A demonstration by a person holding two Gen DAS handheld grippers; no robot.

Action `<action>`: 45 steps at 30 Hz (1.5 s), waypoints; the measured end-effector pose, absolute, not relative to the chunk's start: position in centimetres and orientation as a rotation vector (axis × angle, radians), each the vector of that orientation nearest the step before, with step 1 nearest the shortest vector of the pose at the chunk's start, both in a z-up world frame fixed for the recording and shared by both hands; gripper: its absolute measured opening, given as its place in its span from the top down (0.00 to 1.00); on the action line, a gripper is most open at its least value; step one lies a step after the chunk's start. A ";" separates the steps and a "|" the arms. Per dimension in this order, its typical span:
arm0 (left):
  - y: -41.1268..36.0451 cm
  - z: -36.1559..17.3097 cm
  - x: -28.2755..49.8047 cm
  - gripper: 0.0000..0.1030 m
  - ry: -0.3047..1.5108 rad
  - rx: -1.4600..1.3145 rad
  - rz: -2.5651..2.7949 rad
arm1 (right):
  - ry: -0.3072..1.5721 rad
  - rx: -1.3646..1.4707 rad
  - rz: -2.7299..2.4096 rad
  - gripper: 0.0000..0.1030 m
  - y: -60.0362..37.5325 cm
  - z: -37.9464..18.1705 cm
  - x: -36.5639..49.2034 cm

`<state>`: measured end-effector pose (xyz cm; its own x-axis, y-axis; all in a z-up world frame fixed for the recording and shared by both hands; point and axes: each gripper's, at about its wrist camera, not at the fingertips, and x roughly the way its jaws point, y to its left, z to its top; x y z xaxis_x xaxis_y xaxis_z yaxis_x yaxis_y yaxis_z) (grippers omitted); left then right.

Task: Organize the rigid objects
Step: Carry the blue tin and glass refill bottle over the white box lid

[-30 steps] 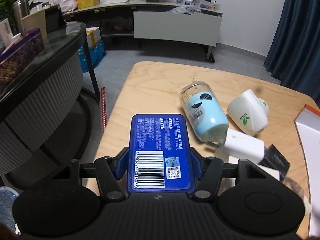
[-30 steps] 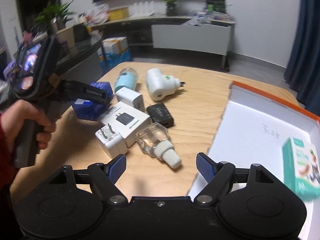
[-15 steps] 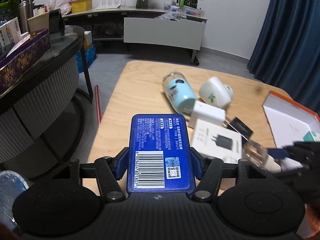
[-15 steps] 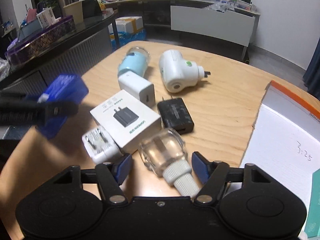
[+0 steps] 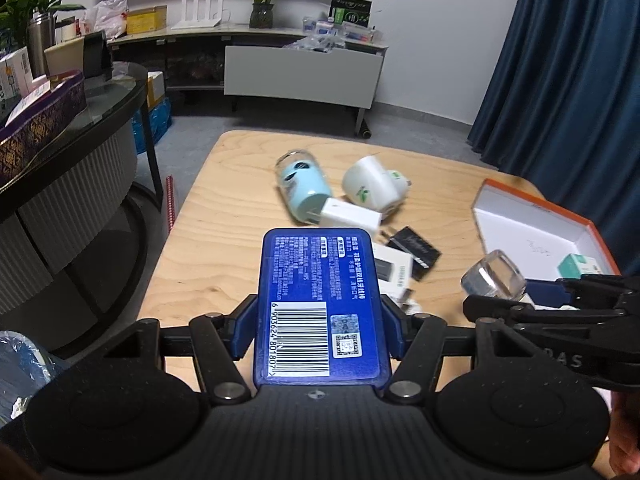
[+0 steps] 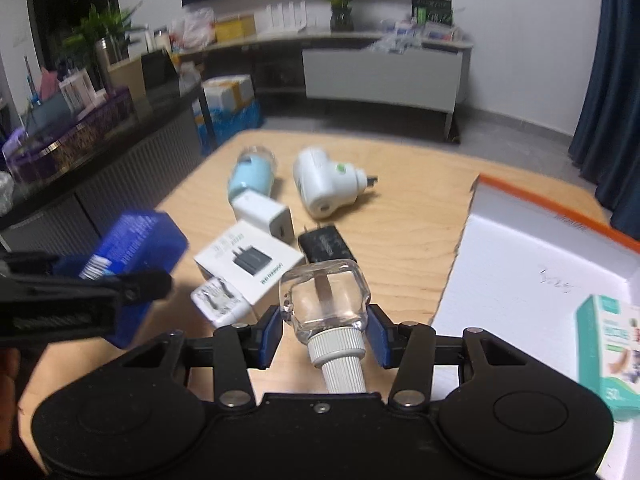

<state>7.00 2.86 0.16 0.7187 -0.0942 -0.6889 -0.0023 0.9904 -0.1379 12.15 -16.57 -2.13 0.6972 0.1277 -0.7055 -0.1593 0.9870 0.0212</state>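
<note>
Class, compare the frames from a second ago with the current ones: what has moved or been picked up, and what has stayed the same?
The right tongs have just been closing and now clamp the clear bottle, lifting it off the wooden table where it lay beside the white charger box. The left tongs still hold the blue box, carried rightward toward the orange-rimmed tray. The remaining chargers lie unmoved.

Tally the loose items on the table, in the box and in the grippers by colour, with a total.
Blue: 2, held blue box, light blue bottle
White: 4
Black: 1
Clear: 1, held bottle
Green: 1
Total: 9
</note>
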 end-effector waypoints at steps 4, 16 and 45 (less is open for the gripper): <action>1.8 1.2 6.2 0.39 0.742 -0.125 -0.069 | 0.742 -0.047 0.135 0.46 -16.7 -0.2 10.1; -1.0 3.2 4.4 0.39 0.698 -0.106 -0.134 | 0.672 -0.025 0.041 0.46 -18.3 2.6 5.4; -5.5 3.7 4.6 0.39 0.688 -0.048 -0.246 | 0.599 0.062 -0.135 0.46 -25.0 4.5 1.2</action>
<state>4.63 -5.46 3.73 0.7450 -0.2400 -0.6224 0.2088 0.9700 -0.1243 1.21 -25.03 4.51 0.8174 -0.1083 -0.5658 0.1440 0.9894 0.0187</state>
